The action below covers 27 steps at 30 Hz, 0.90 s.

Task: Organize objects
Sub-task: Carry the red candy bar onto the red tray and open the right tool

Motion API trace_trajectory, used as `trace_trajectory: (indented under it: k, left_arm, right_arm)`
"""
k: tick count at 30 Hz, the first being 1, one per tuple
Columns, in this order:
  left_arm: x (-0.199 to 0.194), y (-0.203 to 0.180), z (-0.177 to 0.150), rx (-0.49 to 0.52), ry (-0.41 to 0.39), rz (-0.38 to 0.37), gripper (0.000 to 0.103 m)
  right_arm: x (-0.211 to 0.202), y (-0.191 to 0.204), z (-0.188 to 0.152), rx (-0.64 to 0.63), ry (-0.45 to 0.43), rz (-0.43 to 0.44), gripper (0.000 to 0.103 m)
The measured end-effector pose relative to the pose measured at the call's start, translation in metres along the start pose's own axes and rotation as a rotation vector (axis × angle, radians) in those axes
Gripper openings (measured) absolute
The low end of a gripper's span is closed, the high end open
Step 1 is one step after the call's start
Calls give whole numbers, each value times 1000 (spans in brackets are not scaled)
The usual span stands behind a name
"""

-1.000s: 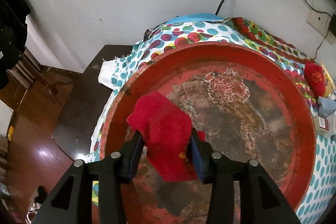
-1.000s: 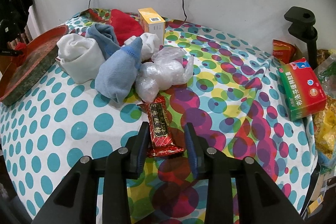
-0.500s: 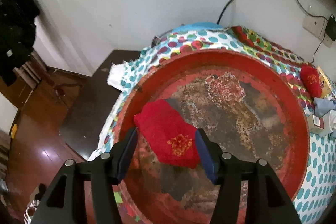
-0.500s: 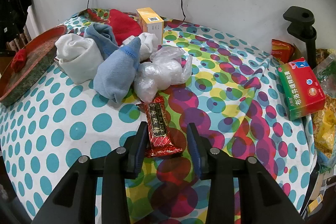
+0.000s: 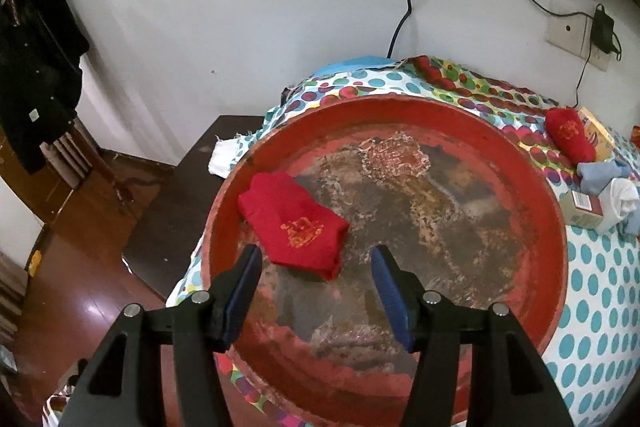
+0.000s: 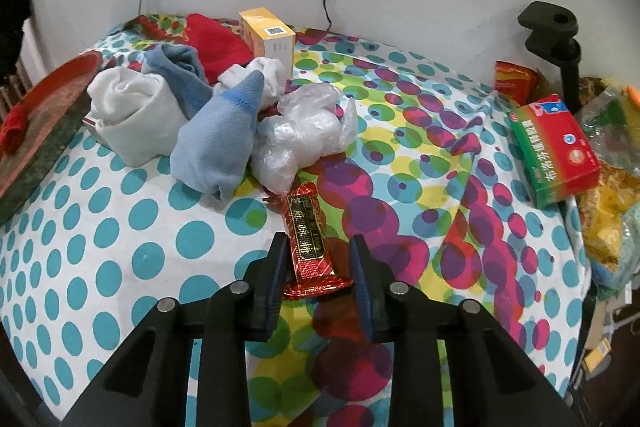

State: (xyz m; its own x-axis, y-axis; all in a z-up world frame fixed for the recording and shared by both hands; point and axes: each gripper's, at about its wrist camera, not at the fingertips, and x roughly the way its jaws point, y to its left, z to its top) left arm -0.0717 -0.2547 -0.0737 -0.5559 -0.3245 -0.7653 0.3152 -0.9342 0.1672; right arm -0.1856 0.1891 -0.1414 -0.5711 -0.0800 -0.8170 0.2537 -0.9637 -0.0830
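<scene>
One red sock (image 5: 294, 223) lies dropped in the tray (image 5: 532, 183) at the bench's left edge, left tongs (image 5: 316, 287) spread and clear of it; right tongs (image 6: 318, 277) pinching the snack bar (image 6: 308, 243) mid-bench, with socks (image 6: 216, 143), bag (image 6: 304, 131) and boxes (image 6: 554, 149) still unsorted.

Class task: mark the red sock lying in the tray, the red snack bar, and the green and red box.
red sock (image 5: 294, 223): left wrist view, gold emblem.
red snack bar (image 6: 306, 237): right wrist view, wrapper's middle.
green and red box (image 6: 554, 151): right wrist view, top face.
</scene>
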Motion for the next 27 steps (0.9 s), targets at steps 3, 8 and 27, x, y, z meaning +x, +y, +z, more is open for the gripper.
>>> trace_trajectory:
  k: [3,8,27]
  left_arm:
    - [-4,5,-5,-13,-17,-8,59]
    - [-9,12,-9,-21,-50,0,58]
    - [-12,35,-21,-89,-89,-43,58]
  right_arm:
    - [-3,1,-3,23,15,-27,26]
    - [-12,2,-10,74,40,-47,25]
    - [-67,88,-6,151,0,134,25]
